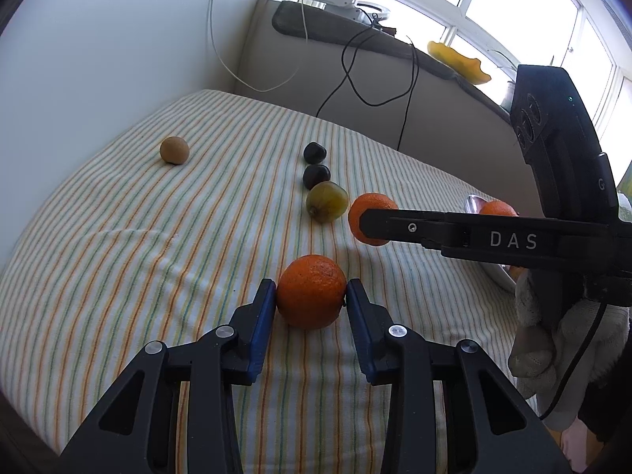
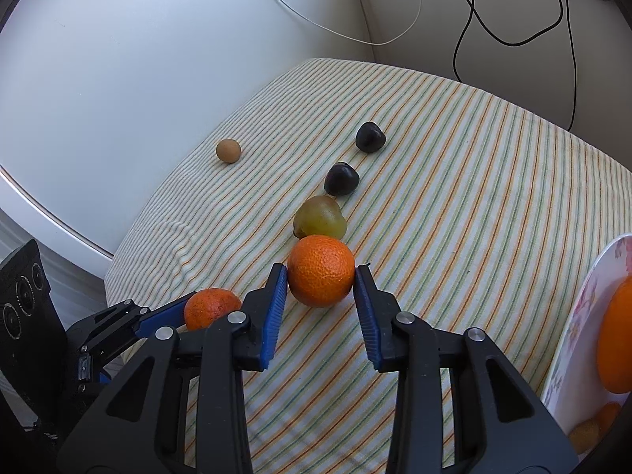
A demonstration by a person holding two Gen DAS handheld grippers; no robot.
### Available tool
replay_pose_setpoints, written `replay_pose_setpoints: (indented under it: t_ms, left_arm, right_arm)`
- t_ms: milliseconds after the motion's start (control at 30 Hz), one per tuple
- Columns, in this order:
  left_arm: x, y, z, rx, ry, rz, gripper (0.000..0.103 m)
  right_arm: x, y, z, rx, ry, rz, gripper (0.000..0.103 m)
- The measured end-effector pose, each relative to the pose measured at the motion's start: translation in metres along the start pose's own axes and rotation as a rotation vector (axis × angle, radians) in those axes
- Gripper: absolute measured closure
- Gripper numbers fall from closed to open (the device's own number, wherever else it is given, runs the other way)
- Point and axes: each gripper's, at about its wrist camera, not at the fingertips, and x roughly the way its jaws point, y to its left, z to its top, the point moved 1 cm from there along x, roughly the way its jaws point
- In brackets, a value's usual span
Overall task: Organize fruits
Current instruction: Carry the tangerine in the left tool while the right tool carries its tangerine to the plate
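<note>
Two orange mandarins sit on the striped cloth-covered table [image 1: 118, 237], each framed by one tool. In the left wrist view, the left tool [image 1: 311, 296] has its blue-padded fingers against both sides of the near round orange mandarin [image 1: 311, 296], which rests on the cloth; it is closed on that fruit. In the right wrist view, the right tool [image 2: 320, 276] brackets the second round orange mandarin [image 2: 320, 270]: the 3 o'clock pad touches the peel, while at 9 o'clock I cannot tell whether the pad touches, so whether it grips cannot be told.

From the second mandarin, a row of fruit runs toward 12 o'clock: a green-yellow rounded fruit [image 2: 320, 218] touching it, then a dark purple plum [image 2: 341, 178] just beside that, then another dark purple plum [image 2: 370, 137] a little apart. A small tan round fruit [image 2: 228, 150] lies well apart at 10 o'clock.

A white flowered plate [image 2: 580, 308] at 3 o'clock holds another orange fruit [image 2: 616, 339].
</note>
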Motion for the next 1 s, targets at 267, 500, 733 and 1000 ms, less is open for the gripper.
replay_pose_setpoints:
  t_ms: [267,500,733,1000]
  left_arm:
    - [-0.006,-0.008,0.007,0.012,-0.020,-0.018,0.068]
    - [-0.004,-0.026,0.023,0.033,-0.037,-0.060,0.068]
    - [0.003,-0.054,0.034,0.081,-0.046,-0.109,0.068]
    - [0.011,-0.085,0.038,0.133,-0.039,-0.166,0.068]
  right_arm:
    - [-0.029,-0.002,-0.008,0.005,-0.048,0.006,0.067]
    - [-0.062,-0.011,-0.023,0.024,-0.106,-0.003,0.067]
    - [-0.098,-0.032,-0.042,0.056,-0.162,-0.051,0.067]
    - [-0.119,-0.062,-0.065,0.103,-0.169,-0.112,0.067]
